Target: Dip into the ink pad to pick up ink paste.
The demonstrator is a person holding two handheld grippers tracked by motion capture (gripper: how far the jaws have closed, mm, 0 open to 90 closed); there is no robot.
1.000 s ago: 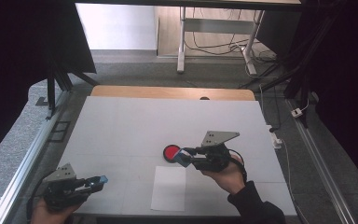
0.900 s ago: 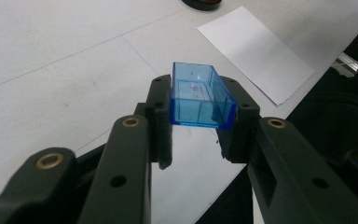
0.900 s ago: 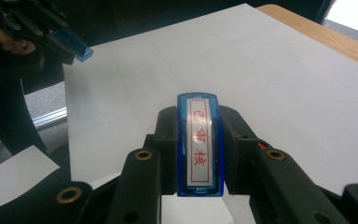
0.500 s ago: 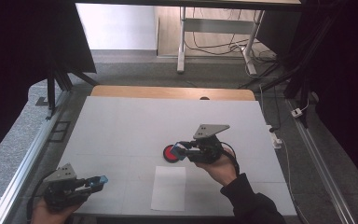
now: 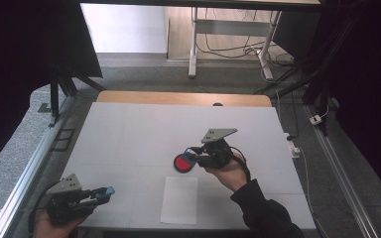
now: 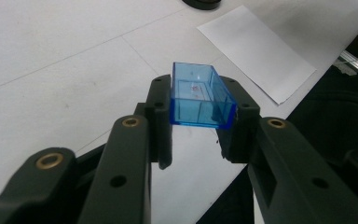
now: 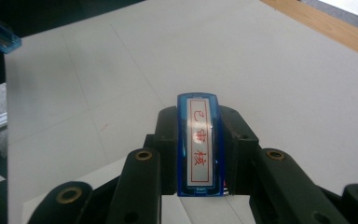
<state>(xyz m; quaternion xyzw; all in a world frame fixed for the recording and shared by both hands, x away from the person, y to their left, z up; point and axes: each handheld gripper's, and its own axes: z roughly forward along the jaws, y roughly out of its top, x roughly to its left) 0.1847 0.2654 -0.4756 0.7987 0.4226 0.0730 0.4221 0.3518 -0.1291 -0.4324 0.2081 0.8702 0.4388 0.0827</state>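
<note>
My right gripper [image 5: 190, 155] is shut on a blue stamp [image 7: 199, 144] whose white label bears red characters. In the high view it hovers at the right rim of a round red ink pad [image 5: 182, 162] in mid-table; whether they touch I cannot tell. My left gripper [image 5: 105, 193] rests near the table's front left corner, shut on a clear blue rectangular cap [image 6: 200, 95] that is hollow and open on top. A white paper sheet [image 5: 179, 199] lies flat just in front of the ink pad, between the two hands.
The white table top [image 5: 129, 129] has a wooden strip [image 5: 178, 98] along its far edge. Metal rails run down both sides. Cables and a desk frame stand on the floor beyond. A person's dark sleeve [image 5: 263, 213] enters from the bottom right.
My right gripper has shifted a little toward the far side of the table with the stamp, staying by the ink pad. The left gripper and the cap have kept still.
</note>
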